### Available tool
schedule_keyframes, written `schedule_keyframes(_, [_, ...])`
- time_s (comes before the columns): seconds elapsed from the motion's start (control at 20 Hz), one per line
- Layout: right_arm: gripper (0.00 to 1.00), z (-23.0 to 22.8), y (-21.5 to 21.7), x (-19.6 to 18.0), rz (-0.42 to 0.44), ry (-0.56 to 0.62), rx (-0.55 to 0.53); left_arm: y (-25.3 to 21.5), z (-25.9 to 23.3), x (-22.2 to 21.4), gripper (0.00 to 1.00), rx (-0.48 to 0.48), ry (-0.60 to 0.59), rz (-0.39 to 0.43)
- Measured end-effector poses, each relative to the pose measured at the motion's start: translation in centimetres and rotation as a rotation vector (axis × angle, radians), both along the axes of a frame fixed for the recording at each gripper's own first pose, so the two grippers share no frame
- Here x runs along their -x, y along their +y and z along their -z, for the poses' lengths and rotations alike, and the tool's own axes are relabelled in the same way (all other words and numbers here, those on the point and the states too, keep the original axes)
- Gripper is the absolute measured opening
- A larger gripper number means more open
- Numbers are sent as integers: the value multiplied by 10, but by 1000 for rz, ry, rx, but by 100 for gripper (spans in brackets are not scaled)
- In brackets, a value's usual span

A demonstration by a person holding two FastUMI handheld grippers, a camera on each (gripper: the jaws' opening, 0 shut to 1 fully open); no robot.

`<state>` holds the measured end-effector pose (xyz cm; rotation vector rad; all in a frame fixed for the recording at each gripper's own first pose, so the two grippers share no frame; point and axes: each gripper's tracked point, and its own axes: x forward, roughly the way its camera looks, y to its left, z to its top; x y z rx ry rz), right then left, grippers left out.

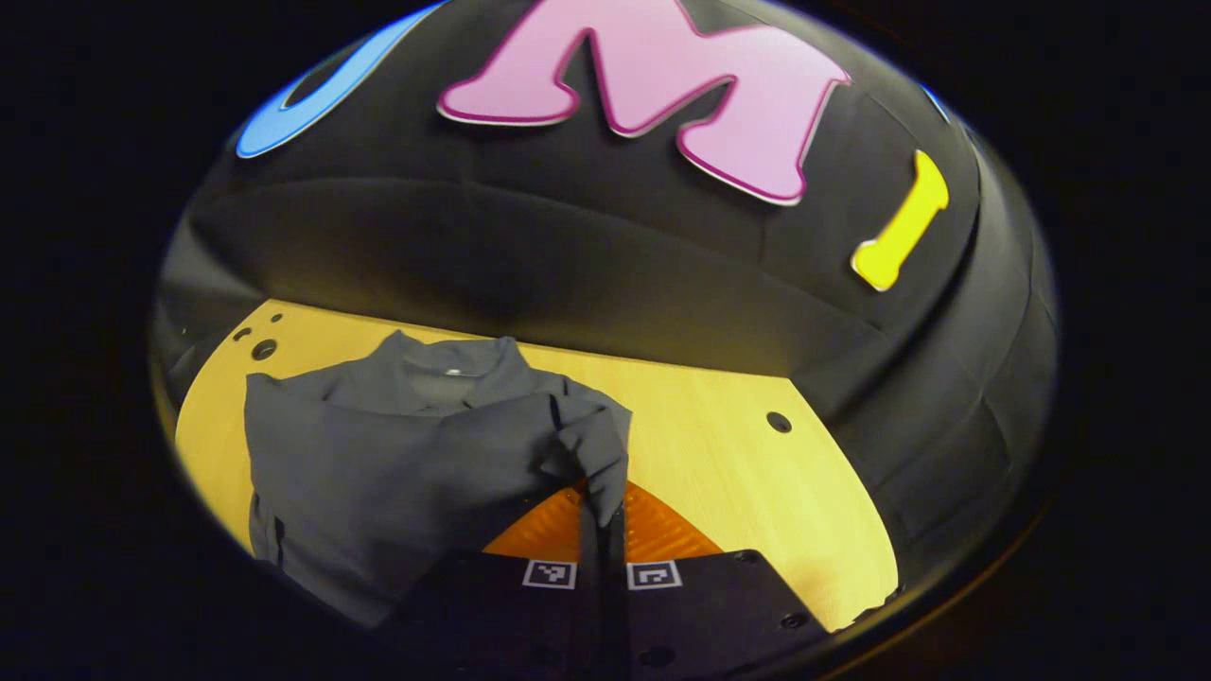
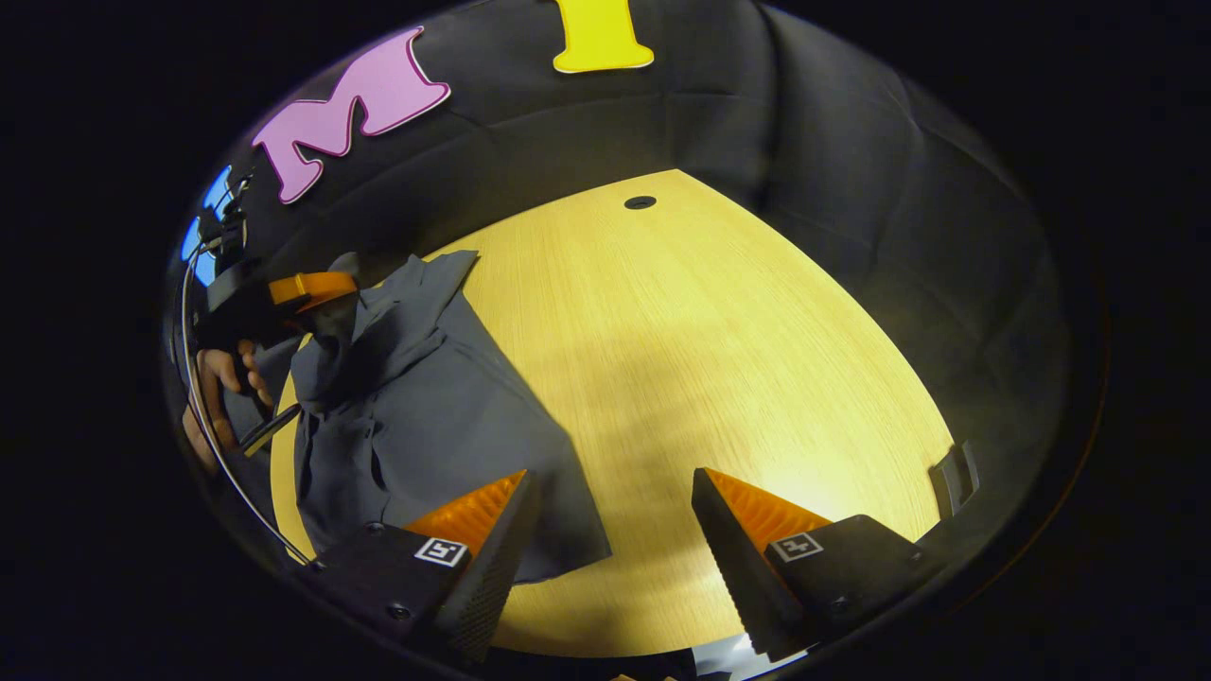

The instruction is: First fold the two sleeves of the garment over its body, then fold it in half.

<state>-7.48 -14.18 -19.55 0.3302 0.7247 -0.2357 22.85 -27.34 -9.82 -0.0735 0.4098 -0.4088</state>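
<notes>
Dark grey garment lies on the yellow wooden table, collar toward the booth wall, body spread flat. One sleeve is lifted off the table and bunched, pinched between the closed fingers of the left gripper. In the right gripper view, a hand holds that gripper over the garment. Right gripper hangs above bare table beside the garment's hem, jaws wide apart, holding nothing.

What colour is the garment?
Plain dark grey garment, no pattern; clearest in left gripper view.
</notes>
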Motion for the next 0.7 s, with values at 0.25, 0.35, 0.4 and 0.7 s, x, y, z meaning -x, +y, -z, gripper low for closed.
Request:
schedule_keyframes(0.25, [99, 3, -4, 0, 10, 7, -12, -13, 21, -1, 9, -23, 51, -3])
schedule_keyframes(0.35, [99, 4, -3, 0, 7, 8, -11, -6, 26, -3, 12, -48, 56, -33])
schedule_keyframes(0.4, [99, 4, -2, -1, 3, 7, -10, -5, 23, -2, 20, -36, 57, -35])
schedule_keyframes(0.7, [99, 5, 10, -8, -30, 7, -14, 46, 10, 8, 88, -24, 4, -100])
